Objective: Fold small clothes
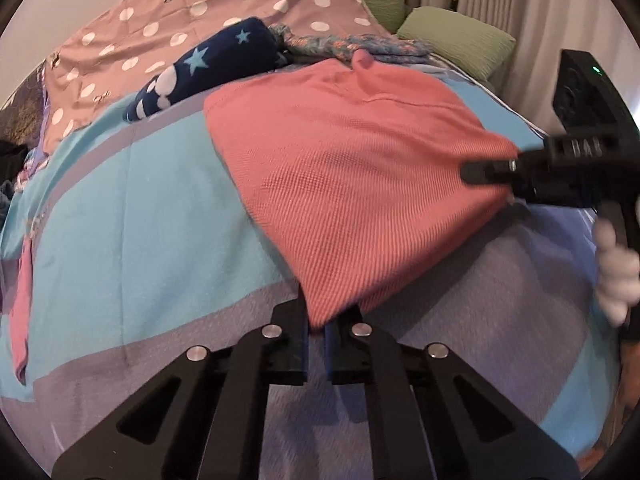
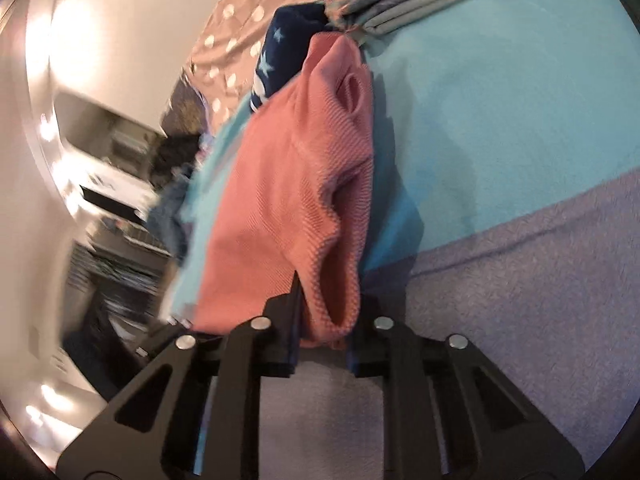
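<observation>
A small coral-pink knit garment [image 1: 352, 172] is stretched above the bed between both grippers. My left gripper [image 1: 318, 322] is shut on its near bottom corner. In the left wrist view my right gripper [image 1: 492, 174] pinches the garment's right corner, held by a gloved hand [image 1: 616, 276]. In the right wrist view the same pink garment [image 2: 296, 184] hangs bunched from my right gripper [image 2: 326, 332], which is shut on a fold of it. Part of the far edge still rests on the bedsheet [image 1: 132, 216].
The bed has a turquoise and lilac striped sheet. A navy star-print cloth [image 1: 208, 64], a patterned folded pile [image 1: 352, 46] and a pink dotted fabric [image 1: 192, 12] lie at the back. Green pillows [image 1: 460, 38] stand at back right. Another pink piece [image 1: 20, 312] lies far left.
</observation>
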